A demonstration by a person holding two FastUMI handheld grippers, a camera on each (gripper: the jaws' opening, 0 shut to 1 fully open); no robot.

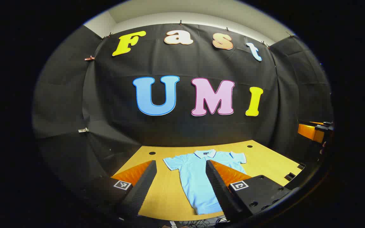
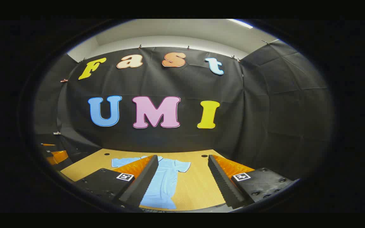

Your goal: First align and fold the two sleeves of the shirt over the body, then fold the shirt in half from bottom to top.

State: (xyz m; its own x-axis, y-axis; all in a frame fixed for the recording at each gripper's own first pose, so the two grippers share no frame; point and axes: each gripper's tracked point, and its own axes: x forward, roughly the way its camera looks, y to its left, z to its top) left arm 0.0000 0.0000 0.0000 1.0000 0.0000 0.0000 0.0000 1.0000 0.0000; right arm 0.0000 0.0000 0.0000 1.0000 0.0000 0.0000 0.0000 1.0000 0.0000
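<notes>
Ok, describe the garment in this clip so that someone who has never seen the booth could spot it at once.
Start at the wooden table in front of the black cloth wall. Lying flat on it, collar toward the wall and hem toward the near edge, is a light blue short-sleeved polo shirt, both sleeves spread out unfolded. It is the one cloth item on the table, with a white-trimmed collar.

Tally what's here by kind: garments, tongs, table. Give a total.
Shirts: 1, the light blue shirt, flat and unfolded
Tongs: 2, left tongs and right tongs, both open
Tables: 1, wooden table
Total: 4
</notes>
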